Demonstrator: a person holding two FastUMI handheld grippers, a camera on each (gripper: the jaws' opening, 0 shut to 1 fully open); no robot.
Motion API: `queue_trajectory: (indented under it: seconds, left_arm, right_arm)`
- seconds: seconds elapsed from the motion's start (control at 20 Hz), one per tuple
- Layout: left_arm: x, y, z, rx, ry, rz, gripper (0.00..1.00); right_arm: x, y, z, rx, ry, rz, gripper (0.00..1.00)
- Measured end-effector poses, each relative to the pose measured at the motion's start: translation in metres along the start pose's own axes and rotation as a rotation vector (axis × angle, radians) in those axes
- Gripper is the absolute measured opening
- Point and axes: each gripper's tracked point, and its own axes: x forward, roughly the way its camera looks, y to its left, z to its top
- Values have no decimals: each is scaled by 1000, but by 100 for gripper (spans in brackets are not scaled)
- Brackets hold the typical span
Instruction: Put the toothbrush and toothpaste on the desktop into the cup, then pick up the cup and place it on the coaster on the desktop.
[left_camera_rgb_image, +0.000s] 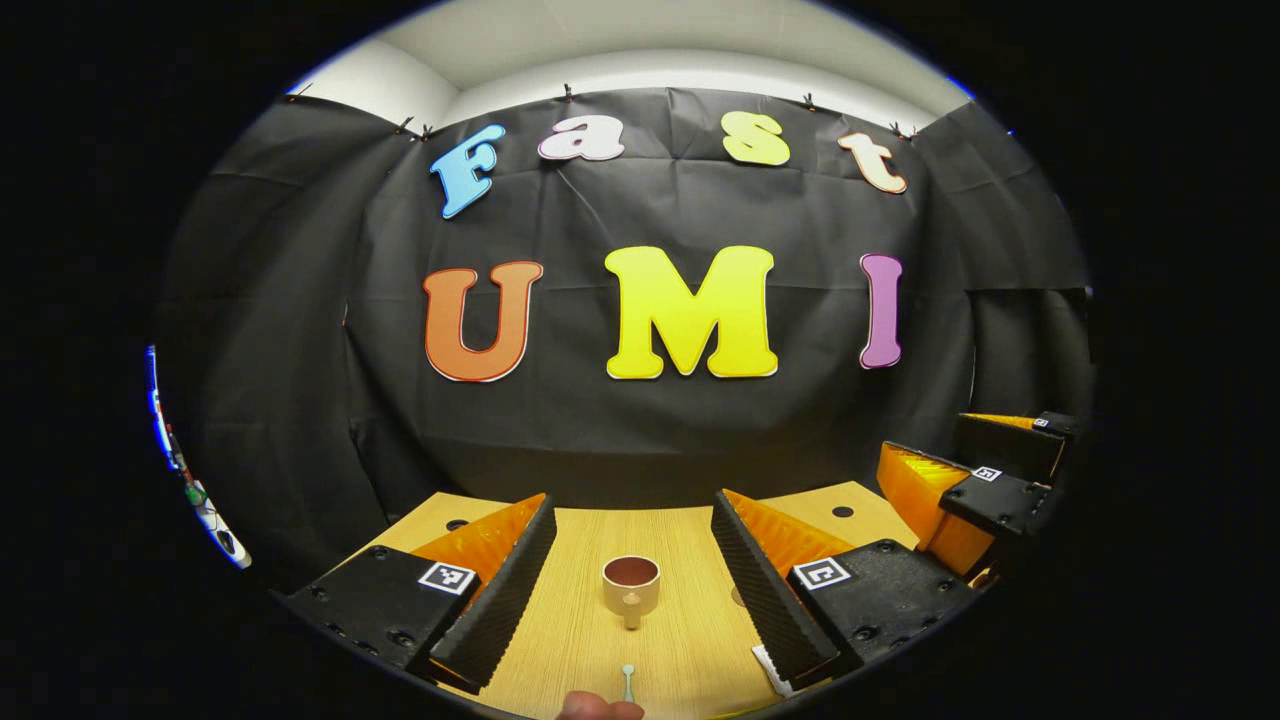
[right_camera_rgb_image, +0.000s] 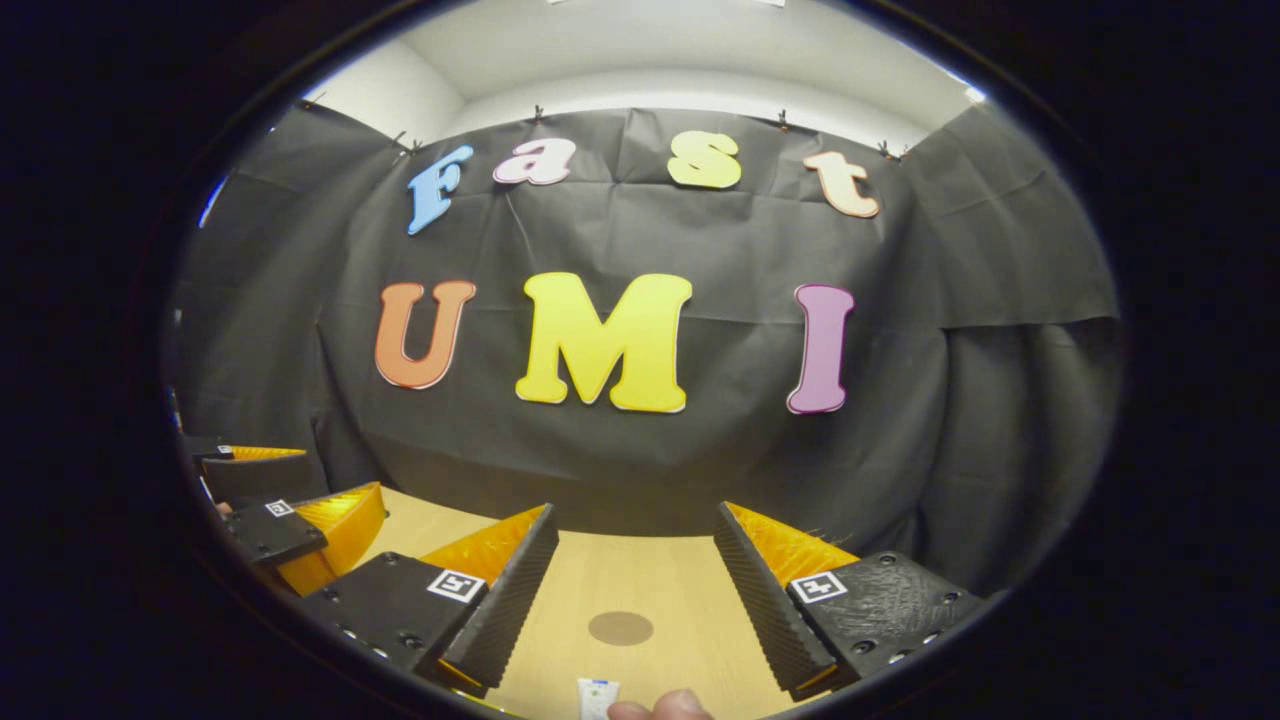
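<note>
Both claws spread, empty: left claw (left_camera_rgb_image: 632, 590) flanks cup (left_camera_rgb_image: 631, 585); right claw (right_camera_rgb_image: 632, 590) flanks coaster (right_camera_rgb_image: 620, 628).

One cup (left_camera_rgb_image: 631, 585) stands on one wooden table (left_camera_rgb_image: 690, 640). One toothbrush (left_camera_rgb_image: 628, 682) lies near its front edge, and one toothpaste tube (right_camera_rgb_image: 597, 696) too. One round coaster (right_camera_rgb_image: 620, 628) lies flat. Two grippers are there, the left gripper (left_camera_rgb_image: 633, 590) and the right gripper (right_camera_rgb_image: 632, 600), both with fingers spread apart.
</note>
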Motion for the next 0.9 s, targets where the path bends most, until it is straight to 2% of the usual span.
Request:
queue_trajectory:
  seconds: [0.2, 0.45, 0.65, 0.85, 0.9]
  left_arm:
    - [0, -1, -3, 3, 11, 3, 99]
    - [1, -2, -19, -5, 58, 6, 99]
    - [-4, -3, -53, 13, 144, -3, 100]
    - [-14, -3, -99, 29, 229, -16, 100]
    - [-17, -2, -113, 26, 257, -17, 99]
  right_arm:
    - [1, 3, -1, -7, 3, 11, 97]
    - [5, 1, -14, -13, 36, 16, 95]
    - [6, -1, -34, -28, 79, 16, 97]
    - [3, -6, -66, -43, 146, 17, 92]
    - [2, -7, -74, -49, 164, 17, 95]
